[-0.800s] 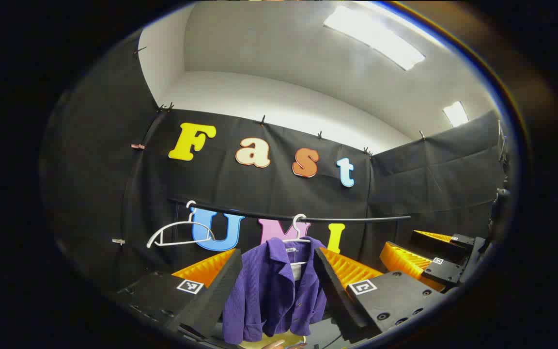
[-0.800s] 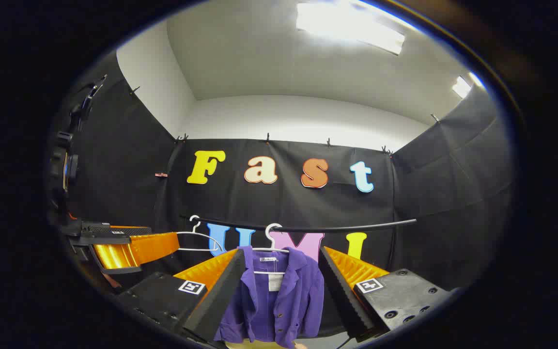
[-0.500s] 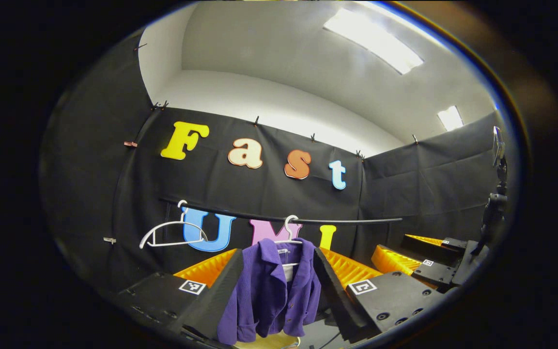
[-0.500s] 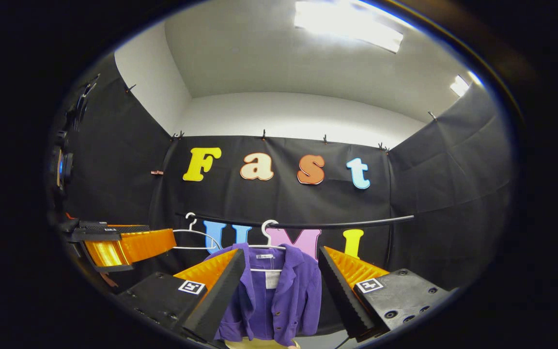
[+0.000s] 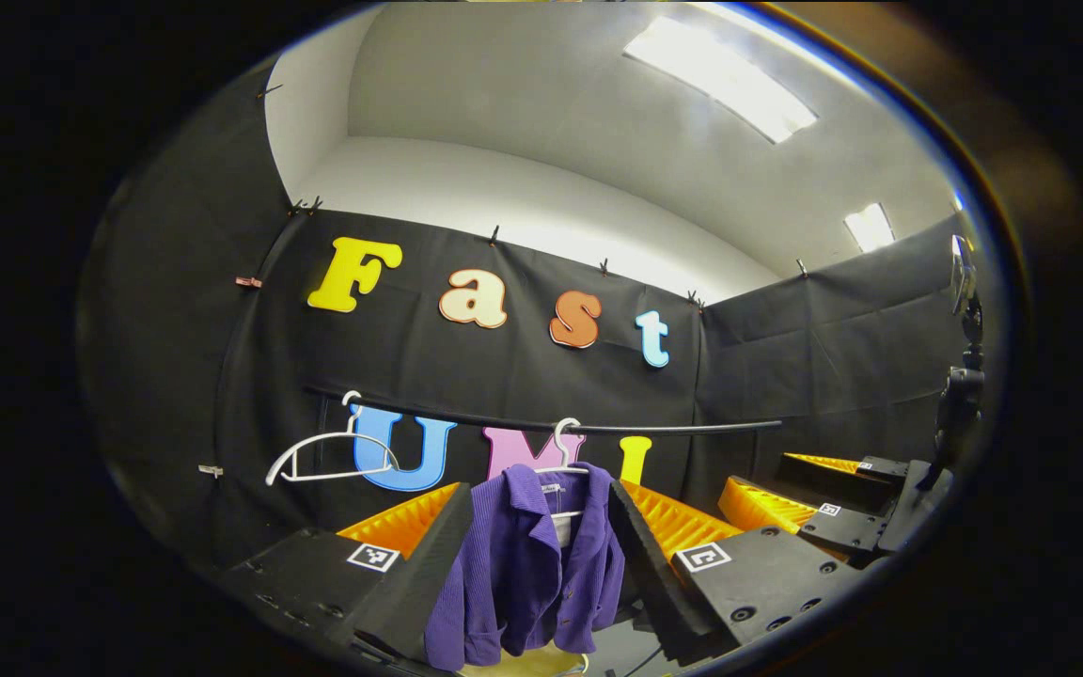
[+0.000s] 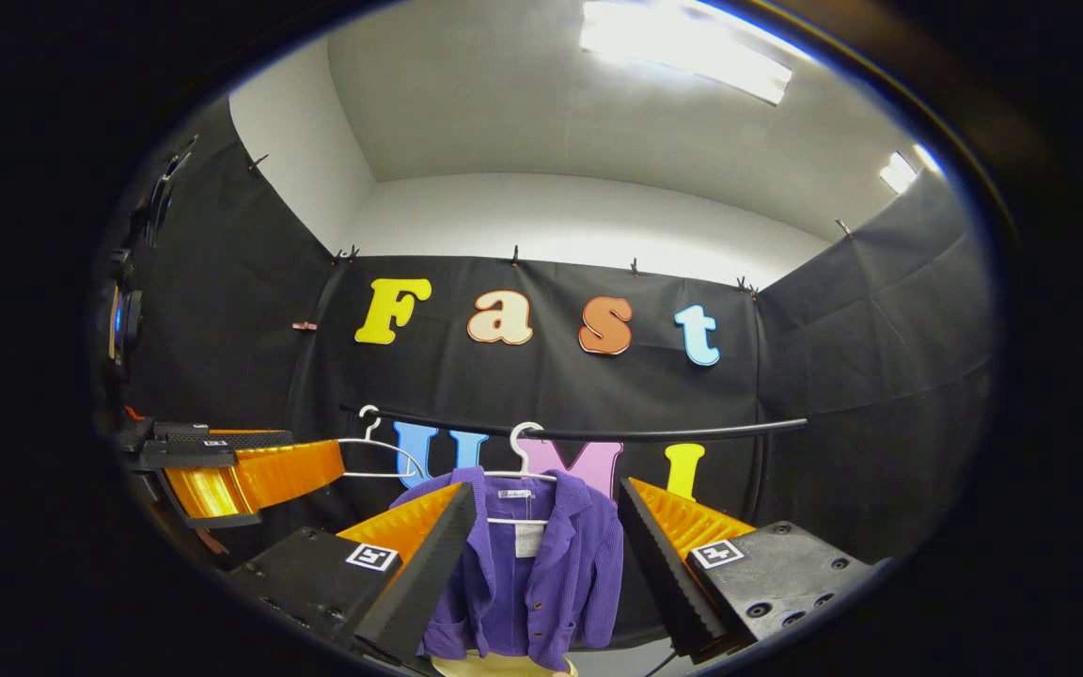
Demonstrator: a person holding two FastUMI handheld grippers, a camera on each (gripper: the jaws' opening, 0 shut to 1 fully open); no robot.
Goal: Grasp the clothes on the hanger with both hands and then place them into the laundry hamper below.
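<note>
A purple jacket point(image 5: 527, 564) point(image 6: 537, 574) hangs on a white hanger point(image 5: 562, 449) point(image 6: 521, 453) from a black rail point(image 5: 673, 428) point(image 6: 692, 432). In the left gripper view my left gripper point(image 5: 537, 489) is open, and the jacket shows farther off between its fingers. My right gripper point(image 6: 546, 487) is open too and frames the jacket the same way. Each gripper appears off to the side in the other's view: the right gripper point(image 5: 767, 480) and the left gripper point(image 6: 316, 449), both apart from the jacket. A pale yellow hamper rim point(image 5: 527, 664) point(image 6: 494, 666) peeks out under the jacket.
An empty white hanger point(image 5: 325, 456) point(image 6: 382, 456) hangs on the rail left of the jacket. Black cloth walls close the booth behind and on both sides. A dark stand point(image 5: 960, 395) rises at the right edge.
Both views drifted slightly: the scene slid a little left in the left gripper view and a little up in the right gripper view. Both grippers stayed open and the jacket still hangs.
</note>
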